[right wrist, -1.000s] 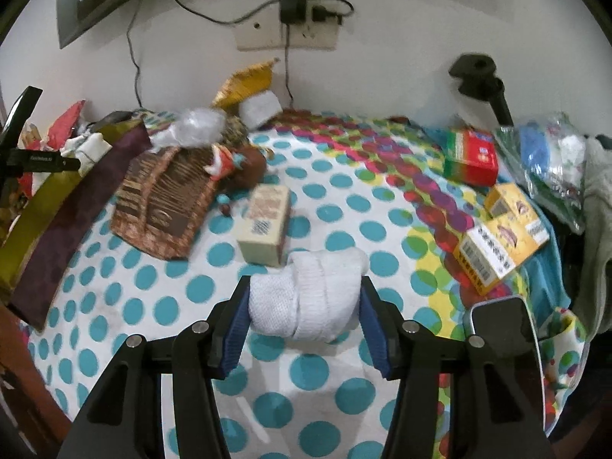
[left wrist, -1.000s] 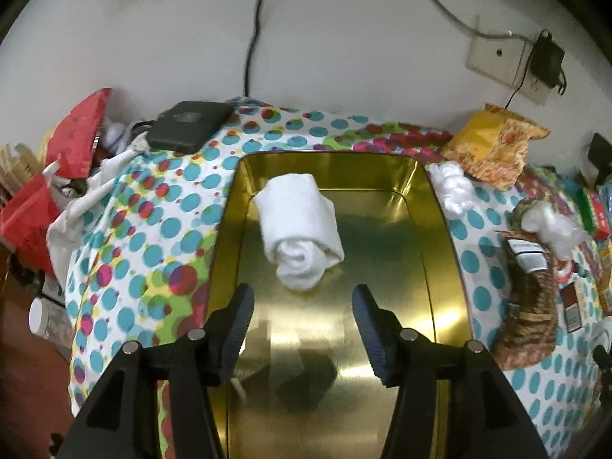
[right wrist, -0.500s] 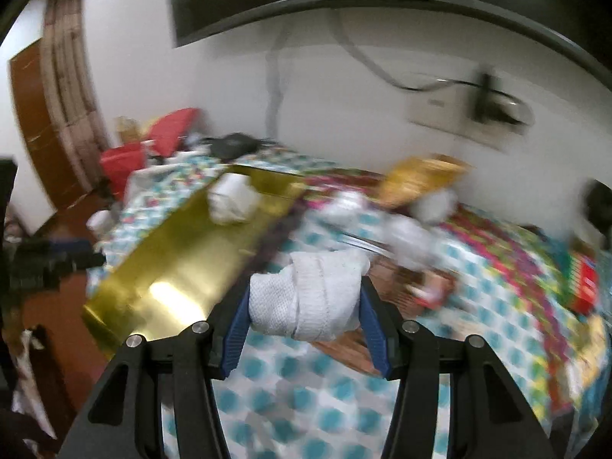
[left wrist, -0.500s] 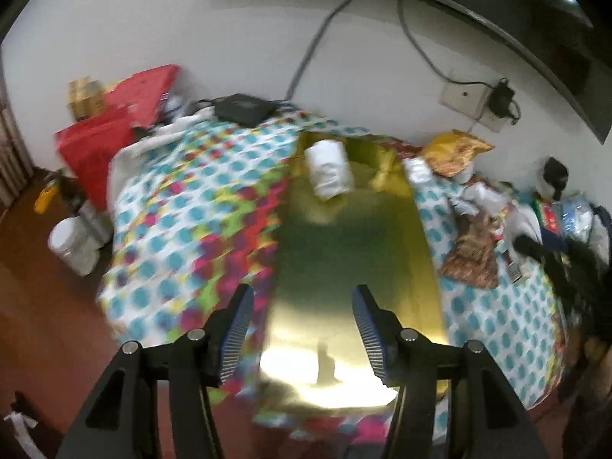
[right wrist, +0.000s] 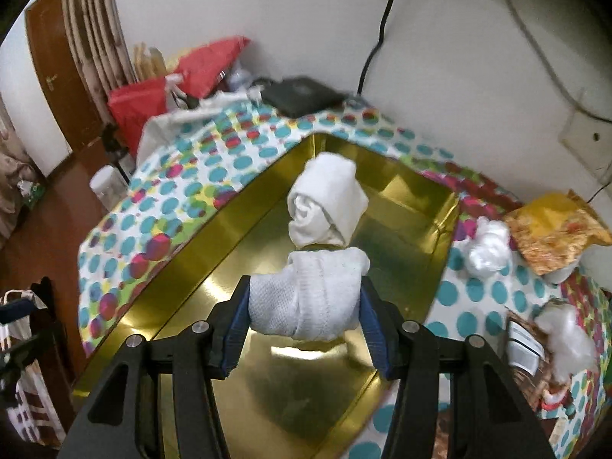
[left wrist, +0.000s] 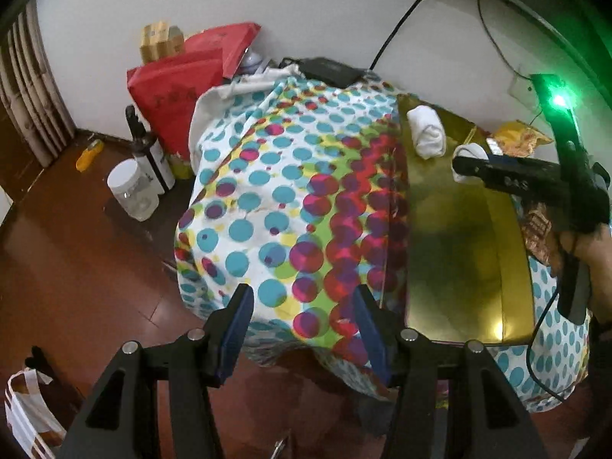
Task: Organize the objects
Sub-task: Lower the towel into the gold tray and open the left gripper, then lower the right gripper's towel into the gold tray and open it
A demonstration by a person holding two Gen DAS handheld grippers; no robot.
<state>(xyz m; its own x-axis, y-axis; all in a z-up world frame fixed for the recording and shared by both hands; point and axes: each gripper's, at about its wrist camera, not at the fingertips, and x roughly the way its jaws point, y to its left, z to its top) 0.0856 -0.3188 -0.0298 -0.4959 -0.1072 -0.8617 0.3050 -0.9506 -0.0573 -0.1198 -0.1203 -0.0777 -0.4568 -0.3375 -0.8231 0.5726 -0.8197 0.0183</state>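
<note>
A gold tray (right wrist: 264, 237) lies on the polka-dot cloth; it also shows in the left wrist view (left wrist: 459, 229). A rolled white towel (right wrist: 327, 201) lies at the tray's far end, also visible in the left wrist view (left wrist: 426, 134). My right gripper (right wrist: 304, 306) is shut on a second rolled white towel (right wrist: 310, 298) and holds it over the tray, just short of the first one. In the left wrist view the right gripper (left wrist: 468, 168) reaches in from the right above the tray. My left gripper (left wrist: 302, 329) is open and empty, off the table's left front edge.
A black box (right wrist: 302, 93) sits at the table's back by the wall. Red bags (left wrist: 179, 80), a dark bottle (left wrist: 143, 145) and a clear jar (left wrist: 132, 191) stand on the floor to the left. A yellow snack bag (right wrist: 554, 233) and white wads (right wrist: 487, 248) lie right of the tray.
My right gripper carried the towel from the dotted cloth to above the tray, near the first towel. My left gripper pulled back and left, away from the tray, still open.
</note>
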